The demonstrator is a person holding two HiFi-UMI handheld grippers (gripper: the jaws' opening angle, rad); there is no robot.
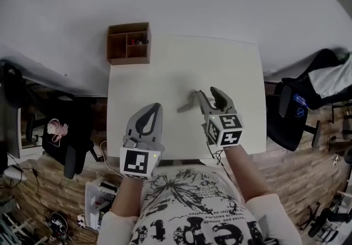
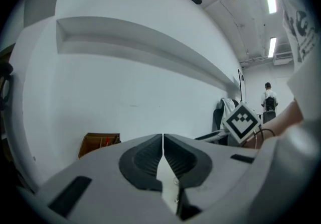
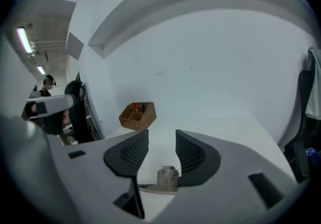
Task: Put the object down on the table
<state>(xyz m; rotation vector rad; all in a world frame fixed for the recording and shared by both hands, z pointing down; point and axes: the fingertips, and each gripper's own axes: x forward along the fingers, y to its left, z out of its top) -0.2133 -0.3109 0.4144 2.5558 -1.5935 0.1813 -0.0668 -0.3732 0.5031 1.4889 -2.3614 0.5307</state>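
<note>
Head view is showing a white desk [image 1: 236, 62] with both of the person's hands reaching over its near edge. The left hand-held gripper [image 1: 153, 111] is hovering over the near left part of the desk; in the left gripper view this left hand-held gripper [image 2: 163, 140] is clenched, its two ribbed pads meeting with nothing between them. The right hand-held gripper [image 1: 212, 96] is sitting further in, near the desk's middle; in the right gripper view it [image 3: 162, 137] is released, its jaws standing clearly apart. A small grey metal object [image 1: 188, 101] is lying on the desk just left of those jaws; seen from the right gripper view, the metal object [image 3: 166, 179] is resting low between the spread jaws, close to the right one, with a flat strip sticking out leftward; whether it is touching that jaw is not showing clearly. A wooden organizer [image 1: 129, 44] is standing at the desk's far left corner, well apart from both tools; small red and dark items are sitting in one of its compartments.
</note>
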